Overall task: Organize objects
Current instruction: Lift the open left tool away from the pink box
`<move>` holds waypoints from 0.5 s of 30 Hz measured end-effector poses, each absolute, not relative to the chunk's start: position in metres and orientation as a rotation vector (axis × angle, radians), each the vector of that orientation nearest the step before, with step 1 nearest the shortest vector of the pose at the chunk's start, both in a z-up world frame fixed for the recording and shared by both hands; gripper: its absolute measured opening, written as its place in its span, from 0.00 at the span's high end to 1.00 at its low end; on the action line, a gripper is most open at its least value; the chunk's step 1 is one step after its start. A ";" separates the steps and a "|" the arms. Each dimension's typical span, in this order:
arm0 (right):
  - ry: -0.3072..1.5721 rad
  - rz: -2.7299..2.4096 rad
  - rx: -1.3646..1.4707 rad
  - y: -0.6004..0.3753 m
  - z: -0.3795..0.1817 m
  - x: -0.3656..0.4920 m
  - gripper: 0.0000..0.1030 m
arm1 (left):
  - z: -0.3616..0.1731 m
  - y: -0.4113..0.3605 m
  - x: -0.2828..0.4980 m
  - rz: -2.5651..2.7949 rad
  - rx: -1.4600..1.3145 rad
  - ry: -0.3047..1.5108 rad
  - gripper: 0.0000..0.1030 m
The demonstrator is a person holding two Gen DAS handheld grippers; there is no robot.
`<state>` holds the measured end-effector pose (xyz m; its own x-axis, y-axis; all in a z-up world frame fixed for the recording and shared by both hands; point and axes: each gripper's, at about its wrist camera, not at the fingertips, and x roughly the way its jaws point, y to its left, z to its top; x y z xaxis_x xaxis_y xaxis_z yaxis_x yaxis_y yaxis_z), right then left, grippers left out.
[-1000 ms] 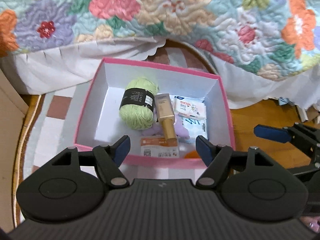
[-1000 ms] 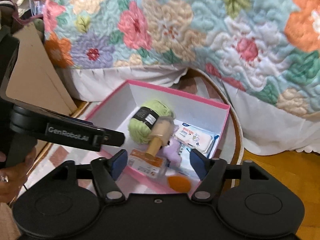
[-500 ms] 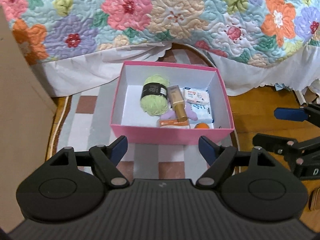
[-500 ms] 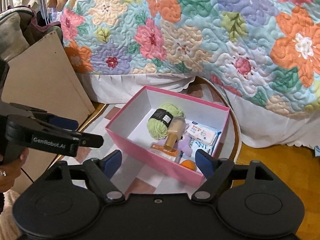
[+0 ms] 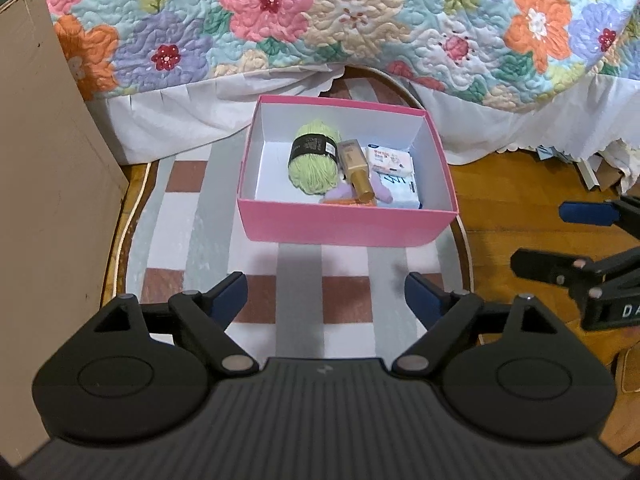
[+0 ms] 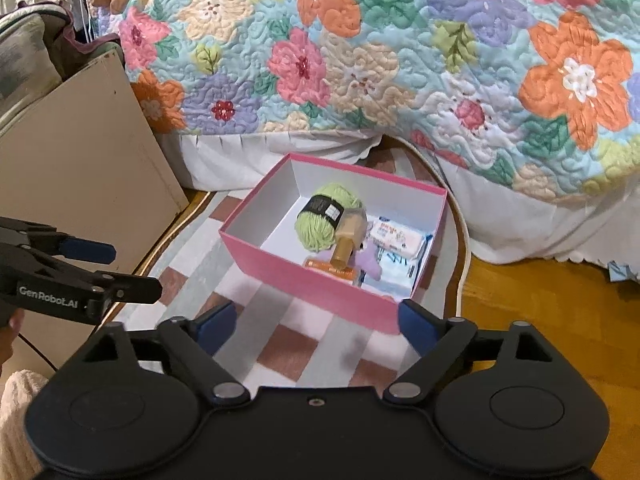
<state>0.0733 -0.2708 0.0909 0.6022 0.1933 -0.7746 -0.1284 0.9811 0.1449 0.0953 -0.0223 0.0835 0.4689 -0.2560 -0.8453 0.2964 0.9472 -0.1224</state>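
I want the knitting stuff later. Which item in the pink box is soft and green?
The green yarn ball, wrapped in a black label, lying left of the gold bottle; the other things in the pink box are flat packets.

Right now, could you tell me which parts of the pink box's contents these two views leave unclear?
- Orange packet: in the left wrist view the pink box near wall hides all but a sliver; in the right wrist view the gold bottle overlaps it.
- Purple item: the bottle covers part of it; its identity is unclear.
- Yarn ball label text: too small in both views.
- Lower tissue pack: partly under the upper pack.
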 end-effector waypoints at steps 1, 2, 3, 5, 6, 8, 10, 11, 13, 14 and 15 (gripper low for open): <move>0.916 0.174 0.094 -0.270 0.089 0.072 0.00 | 0.083 -0.022 0.093 -0.339 0.042 1.027 0.15; 0.937 0.159 0.112 -0.270 0.086 0.072 0.00 | 0.082 -0.021 0.091 -0.338 0.039 1.027 0.15; 0.965 0.146 0.128 -0.269 0.083 0.073 0.00 | 0.082 -0.021 0.089 -0.340 0.037 1.027 0.15; 0.989 0.127 0.150 -0.269 0.079 0.072 0.00 | 0.079 -0.021 0.086 -0.336 0.029 1.031 0.14; 0.984 0.121 0.150 -0.268 0.078 0.070 0.00 | 0.078 -0.021 0.085 -0.329 0.028 1.032 0.13; 0.980 0.110 0.160 -0.267 0.077 0.068 0.00 | 0.075 -0.021 0.084 -0.323 0.033 1.035 0.11; 0.981 0.100 0.174 -0.268 0.075 0.066 0.00 | 0.071 -0.021 0.083 -0.319 0.033 1.042 0.09; 0.983 0.096 0.174 -0.267 0.074 0.066 0.00 | 0.069 -0.020 0.083 -0.320 0.031 1.047 0.09; 0.989 0.082 0.162 -0.265 0.072 0.065 0.00 | 0.064 -0.018 0.085 -0.322 0.023 1.056 0.07; 0.995 0.071 0.153 -0.265 0.071 0.065 0.00 | 0.061 -0.018 0.086 -0.323 0.016 1.062 0.07; 1.004 0.063 0.148 -0.265 0.070 0.066 0.00 | 0.058 -0.017 0.087 -0.317 0.010 1.069 0.07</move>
<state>0.0657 -0.2650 0.0699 0.5360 0.1206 -0.8356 0.0152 0.9882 0.1524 0.0870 -0.0170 0.0579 0.4398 -0.2505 -0.8625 0.2601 0.9547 -0.1446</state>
